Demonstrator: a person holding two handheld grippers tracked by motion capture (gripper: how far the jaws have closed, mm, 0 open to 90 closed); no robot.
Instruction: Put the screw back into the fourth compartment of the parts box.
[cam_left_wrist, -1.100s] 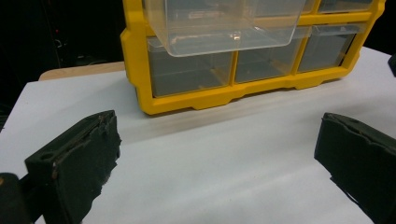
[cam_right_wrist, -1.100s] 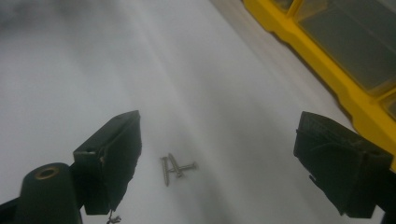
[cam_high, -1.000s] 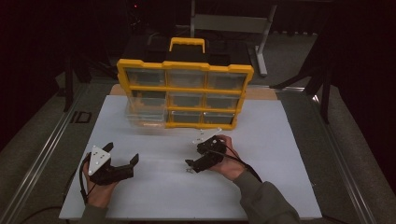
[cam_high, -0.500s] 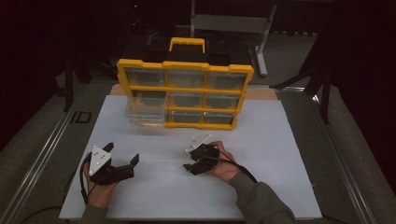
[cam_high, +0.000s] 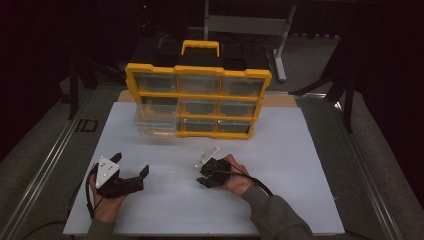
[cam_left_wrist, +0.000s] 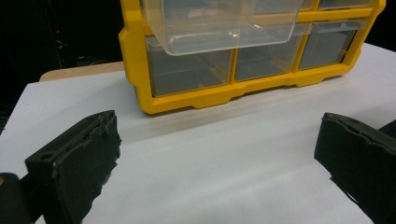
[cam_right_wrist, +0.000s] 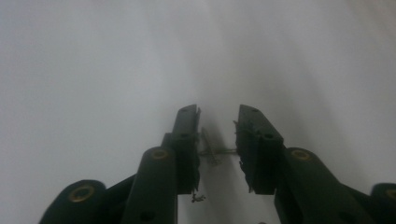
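one: two claws over a white table (cam_high: 300, 150). which one is at work?

two: the right claw (cam_right_wrist: 217, 114), low and centre in the high view. its jaws have just been closing and now stand narrowly apart, tips down at the table. between them, at mid-frame of the right gripper view, lies a small thin metal piece (cam_right_wrist: 211, 150), perhaps a screw or a bit of wire; it is too small to name.

one: is the piece gripped?

two: not yet, as far as can be judged. a gap shows between the pads, and the piece lies flat on the table inside it. the step in hand is the pick-up.

one: and the left claw (cam_high: 131, 164)?

two: wide open and holding nothing, at the lower left of the high view. its own view looks toward the yellow organiser (cam_high: 197, 95) at the top of the frame, where one clear drawer (cam_left_wrist: 224, 23) stands pulled out.

one: what does the next move call for?

two: the jaws need to finish closing squarely on the piece without pushing it aside. it is thin and lies flat, so the tips should stay against the table, or the piece may slip out beneath them. once it is pinched, a straight lift. the open drawer is a likely destination, though that is a guess.
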